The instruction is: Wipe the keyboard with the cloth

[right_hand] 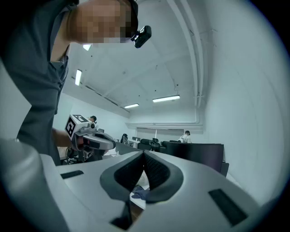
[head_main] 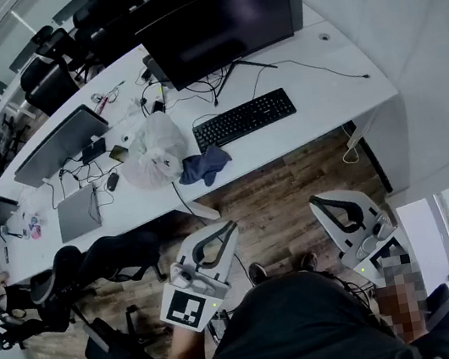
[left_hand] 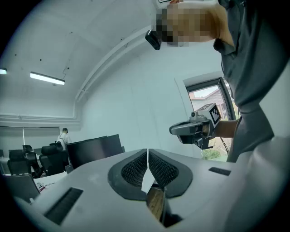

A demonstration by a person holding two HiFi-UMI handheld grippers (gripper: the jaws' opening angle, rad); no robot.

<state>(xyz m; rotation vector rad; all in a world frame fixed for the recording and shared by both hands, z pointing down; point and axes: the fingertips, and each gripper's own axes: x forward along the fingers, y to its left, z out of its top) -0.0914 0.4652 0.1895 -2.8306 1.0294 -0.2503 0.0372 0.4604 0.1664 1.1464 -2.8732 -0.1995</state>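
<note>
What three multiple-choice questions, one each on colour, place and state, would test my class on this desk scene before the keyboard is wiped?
1. What colour is the flat plastic keyboard? A white; B black; C silver.
2. Where does the crumpled dark blue cloth lie? A on the keyboard; B on the white desk, by the keyboard's left end; C on the floor.
3. How do the left tool and right tool stand? A both shut, empty; B both open; C left shut on the cloth.

Key: B, its keys and frame are black; B, the head view shows it resting on the desk; A, each gripper view shows jaws together with nothing between.
</note>
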